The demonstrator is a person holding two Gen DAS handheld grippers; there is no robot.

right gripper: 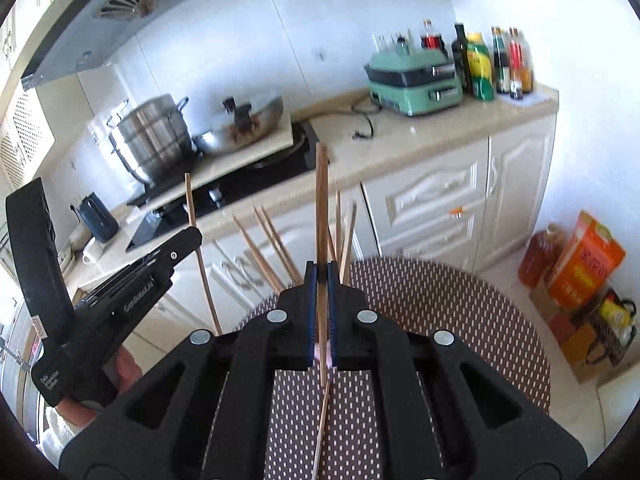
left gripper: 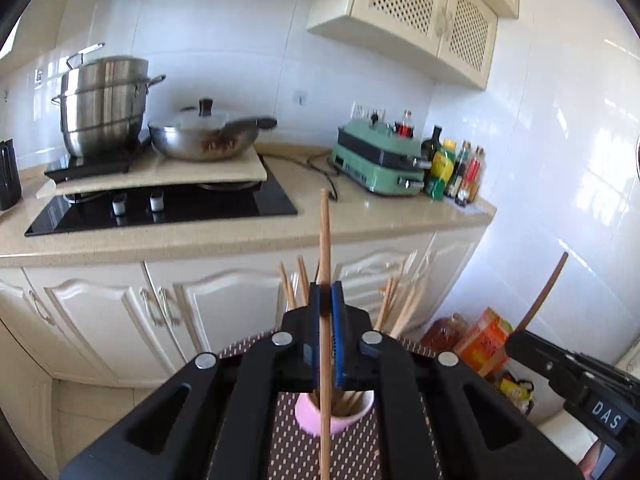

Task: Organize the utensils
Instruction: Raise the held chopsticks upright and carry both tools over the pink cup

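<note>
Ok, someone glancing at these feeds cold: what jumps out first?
Each black claw, left and right, is shut on one upright wooden chopstick. Below them, a pink cup of chopsticks stands on the brown dotted mat. Behind, a steel stockpot crowds the stove.

Left gripper (left gripper: 326, 300) jaws clamp chopstick (left gripper: 325, 240) above pink cup (left gripper: 334, 420).
</note>
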